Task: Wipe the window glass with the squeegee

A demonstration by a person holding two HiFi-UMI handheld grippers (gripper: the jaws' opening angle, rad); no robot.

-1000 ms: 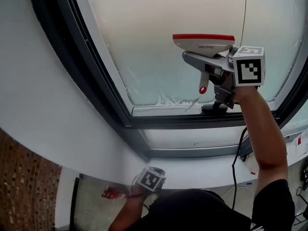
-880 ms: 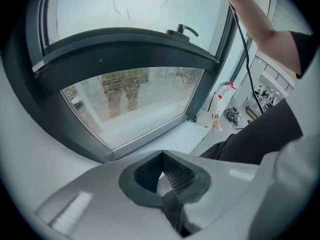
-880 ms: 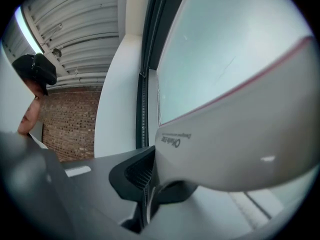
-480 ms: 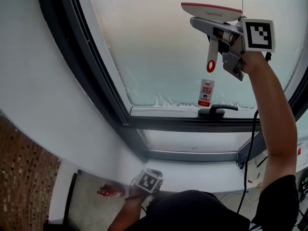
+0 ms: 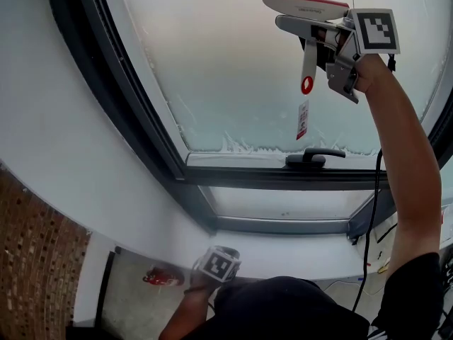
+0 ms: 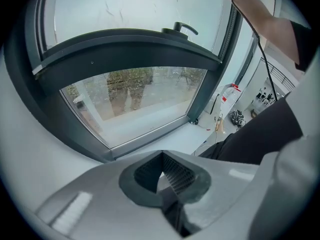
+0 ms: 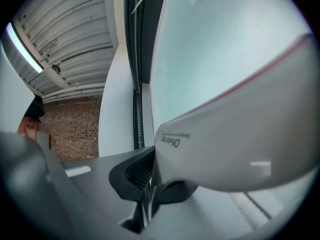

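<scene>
From the head view, my right gripper (image 5: 322, 35) is raised high on an outstretched arm, in front of the upper right part of the frosted window glass (image 5: 233, 69). Its fingers are clenched on the white plastic squeegee with the red rubber edge (image 5: 306, 7). The wide head of the squeegee lies roughly level, with the red edge uppermost, and its slim handle with a red tip hangs downward. Below that tip a small red-and-white paper tag (image 5: 302, 120) hangs in front of the pane, and under the tag sits the black lever handle of the window (image 5: 312, 158) on the dark grey window frame (image 5: 134, 119). My left gripper (image 5: 216, 264) hangs low by my body, just under the white window sill (image 5: 283, 250). A small red object (image 5: 161, 276) lies on the floor near a brown brick wall (image 5: 32, 261).

In the left gripper view, the fingers (image 6: 146, 176) are closed together with nothing between them. They point at the clear lower pane (image 6: 145, 96) beneath the frame bar.

In the right gripper view, the fingers (image 7: 126, 176) pinch the thin lower rim of the squeegee, whose white body fills the right half of the picture. Its red edge runs along the frosted glass, though I cannot tell whether it touches.
</scene>
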